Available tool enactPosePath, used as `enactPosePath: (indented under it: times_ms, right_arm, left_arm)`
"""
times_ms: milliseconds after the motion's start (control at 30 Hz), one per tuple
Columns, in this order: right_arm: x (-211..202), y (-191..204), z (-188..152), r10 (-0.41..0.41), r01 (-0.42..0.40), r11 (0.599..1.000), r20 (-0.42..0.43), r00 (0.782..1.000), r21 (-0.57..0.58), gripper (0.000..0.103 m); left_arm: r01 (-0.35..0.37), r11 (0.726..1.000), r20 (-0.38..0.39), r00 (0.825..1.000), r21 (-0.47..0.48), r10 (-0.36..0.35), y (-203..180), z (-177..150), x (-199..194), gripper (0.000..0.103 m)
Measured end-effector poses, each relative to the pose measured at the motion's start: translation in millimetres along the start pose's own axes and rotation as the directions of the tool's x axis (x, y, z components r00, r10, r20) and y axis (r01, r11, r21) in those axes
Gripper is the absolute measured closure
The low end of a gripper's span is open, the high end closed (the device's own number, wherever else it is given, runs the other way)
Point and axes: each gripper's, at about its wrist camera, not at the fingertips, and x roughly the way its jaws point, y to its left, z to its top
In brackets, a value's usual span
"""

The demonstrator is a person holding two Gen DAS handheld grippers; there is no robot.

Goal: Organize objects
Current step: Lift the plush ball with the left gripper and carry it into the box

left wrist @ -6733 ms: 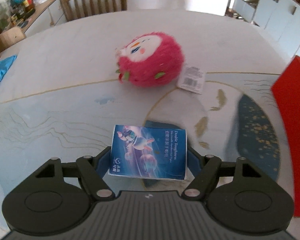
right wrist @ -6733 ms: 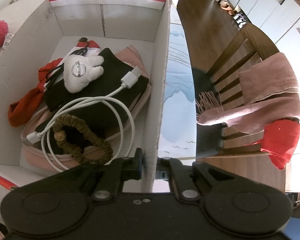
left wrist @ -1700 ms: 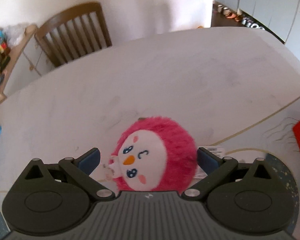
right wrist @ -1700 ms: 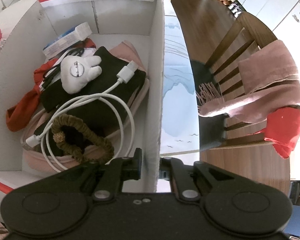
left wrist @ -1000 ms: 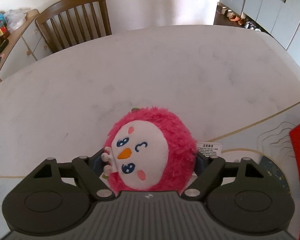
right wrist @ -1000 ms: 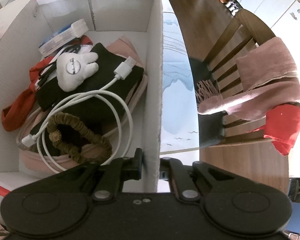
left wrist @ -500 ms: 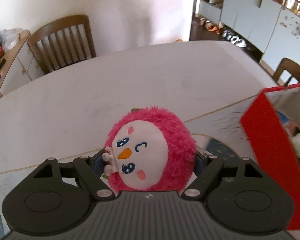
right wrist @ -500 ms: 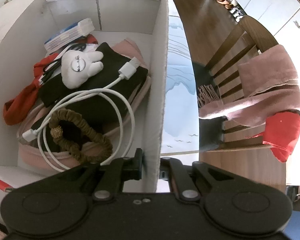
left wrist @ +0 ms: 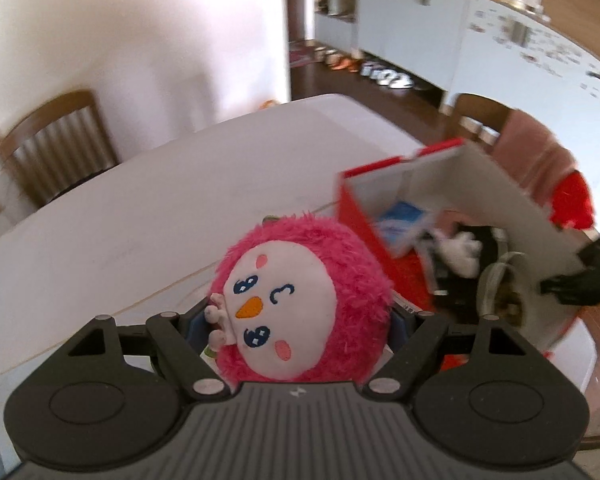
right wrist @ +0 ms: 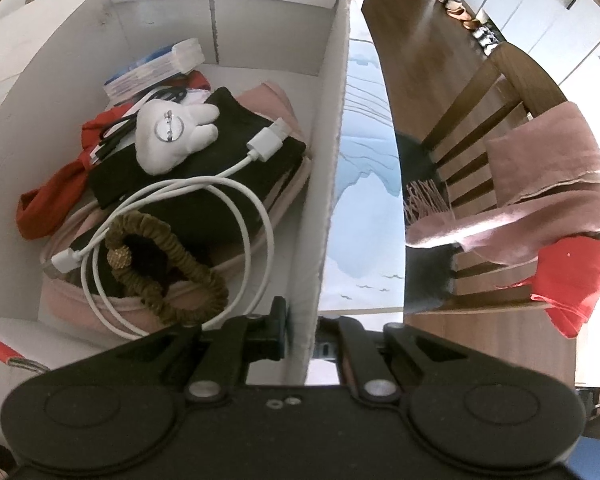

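My left gripper [left wrist: 296, 316] is shut on a round pink plush toy [left wrist: 300, 300] with a white face, held in the air left of the box. The red and white cardboard box [left wrist: 496, 184] stands open at the right of the left wrist view. My right gripper [right wrist: 302, 336] is shut on the box's right wall [right wrist: 324, 184] near its front corner. Inside the box lie a white cable [right wrist: 204, 200], a white plush hand [right wrist: 172, 132], an olive scrunchie [right wrist: 168, 268], a blue tissue pack [right wrist: 156, 66], red cloth and a pink pouch.
The white table [left wrist: 148, 208] runs behind the plush, with a wooden chair [left wrist: 56, 144] at its far left. Right of the box stands another chair [right wrist: 500, 152] draped with pink and red cloth. White cabinets [left wrist: 480, 44] line the back wall.
The left gripper has lifted the pink plush off the table and carried it right, so the open box now shows beside it. The right gripper has kept its hold on the box wall.
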Motion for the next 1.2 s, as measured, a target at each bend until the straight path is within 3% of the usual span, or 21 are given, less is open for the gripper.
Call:
enactPosePath:
  times_ms: [233, 433, 867, 1200]
  right_arm:
    - [1, -1, -1, 0.009, -0.009, 1.000, 0.008, 1.000, -0.012, 0.098]
    - [2, -2, -1, 0.020, -0.020, 1.000, 0.011, 1.000, -0.017, 0.098]
    - [1, -5, 0, 0.041, -0.040, 0.999, 0.025, 0.999, -0.026, 0.099]
    - [1, -7, -1, 0.053, -0.051, 0.998, 0.030, 0.998, -0.035, 0.099]
  left_arm:
    - [0.104, 0.988, 0.004, 0.994, 0.112, -0.105, -70, 13, 0, 0.022]
    - [0.148, 0.973, -0.008, 0.989, 0.180, -0.149, -113, 19, 12, 0.022]
    - [0.158, 0.957, -0.079, 0.987, 0.244, -0.143, -164, 15, 65, 0.022]
    - [0.131, 0.961, -0.133, 0.986, 0.245, -0.100, -173, 7, 102, 0.021]
